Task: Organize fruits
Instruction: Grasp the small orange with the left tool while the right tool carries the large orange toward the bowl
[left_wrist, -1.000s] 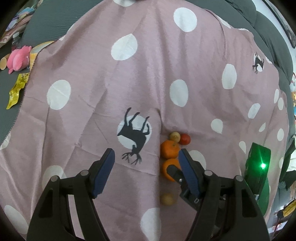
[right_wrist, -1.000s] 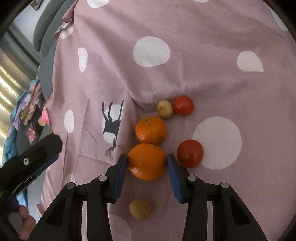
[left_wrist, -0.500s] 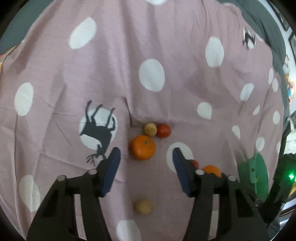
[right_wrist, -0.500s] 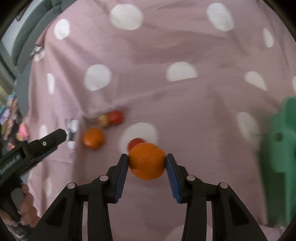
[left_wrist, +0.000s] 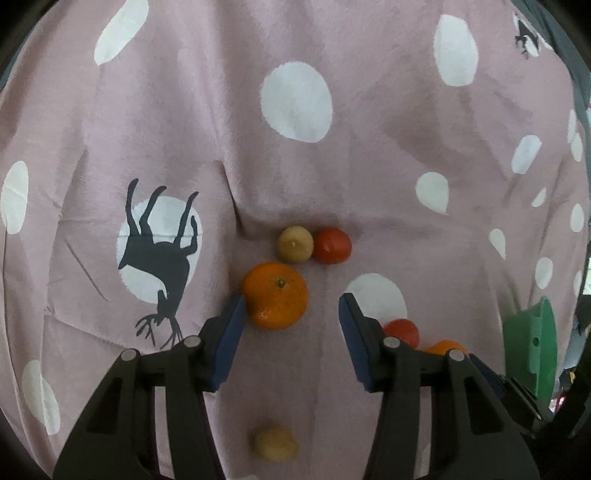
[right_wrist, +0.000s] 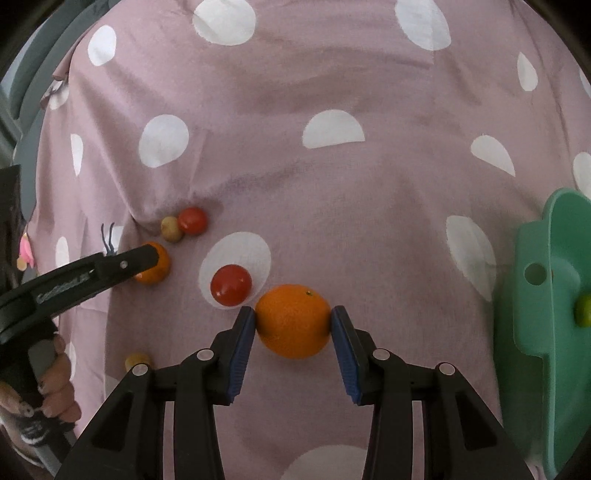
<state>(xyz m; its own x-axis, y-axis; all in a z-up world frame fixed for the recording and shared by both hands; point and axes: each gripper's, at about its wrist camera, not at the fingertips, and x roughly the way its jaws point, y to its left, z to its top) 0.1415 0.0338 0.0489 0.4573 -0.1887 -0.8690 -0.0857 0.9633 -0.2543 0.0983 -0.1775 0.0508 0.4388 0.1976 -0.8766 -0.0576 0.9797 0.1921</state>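
Observation:
My right gripper (right_wrist: 293, 319) is shut on a large orange (right_wrist: 293, 320) and holds it above the pink spotted cloth (right_wrist: 332, 203). A green tray (right_wrist: 546, 325) with a small green fruit (right_wrist: 583, 311) lies at the right. My left gripper (left_wrist: 291, 306) is open, its left pad beside a second orange (left_wrist: 275, 300) lying on the cloth (left_wrist: 184, 110). A tan fruit (left_wrist: 295, 244) and a red tomato (left_wrist: 331, 245) lie just beyond. Another tomato (right_wrist: 231, 285) lies left of the held orange. A second tan fruit (left_wrist: 275, 443) lies near me.
The cloth covers a grey sofa (right_wrist: 37, 122) seen at the left edge. The left gripper's arm and the person's hand (right_wrist: 55, 387) are at the lower left of the right wrist view. The green tray also shows in the left wrist view (left_wrist: 535, 347).
My right gripper lifted the large orange off the cloth and carried it right toward the green tray. My left gripper moved forward up to the second orange.

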